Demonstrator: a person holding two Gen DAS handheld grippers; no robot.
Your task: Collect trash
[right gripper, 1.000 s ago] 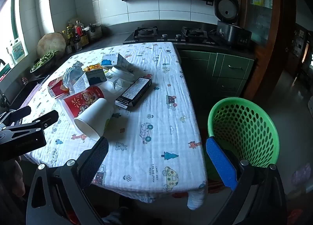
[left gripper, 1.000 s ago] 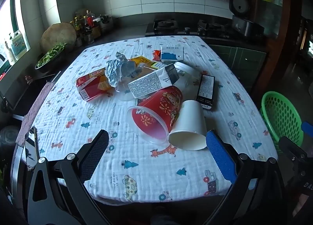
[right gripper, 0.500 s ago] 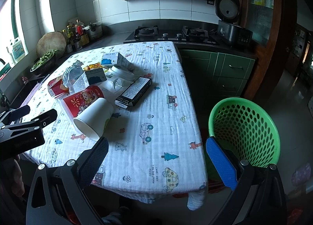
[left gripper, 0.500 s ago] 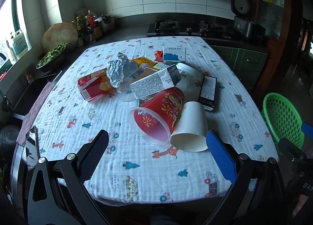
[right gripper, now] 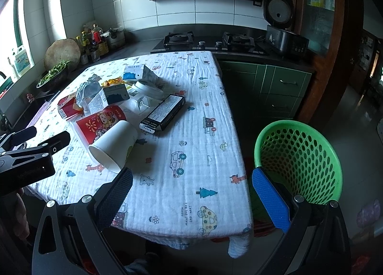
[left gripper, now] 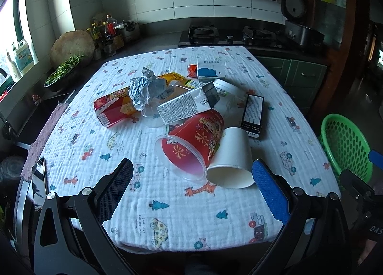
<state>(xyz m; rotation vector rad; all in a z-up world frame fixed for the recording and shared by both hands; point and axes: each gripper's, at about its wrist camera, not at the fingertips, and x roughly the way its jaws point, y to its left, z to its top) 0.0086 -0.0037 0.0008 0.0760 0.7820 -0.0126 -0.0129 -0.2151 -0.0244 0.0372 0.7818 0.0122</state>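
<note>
Tabletop (left gripper: 167,215) w/ all trash on it, nothing collected yet. Green basket (right gripper: 299,162) on floor at right, looks empty. Red cup (left gripper: 194,141), white cup (left gripper: 233,155), black box (left gripper: 253,114), cartons, foil wait. Left tool (left gripper: 191,184) & right tool (right gripper: 191,193) wide open, holding nothing.

the tabletop (left gripper: 167,217) wears a white cloth printed with small cars, trees and giraffes. a red cartoon-printed cup (left gripper: 194,141) lies beside a plain white cup (left gripper: 233,155), and the basket (right gripper: 299,160) is bright green.
</note>
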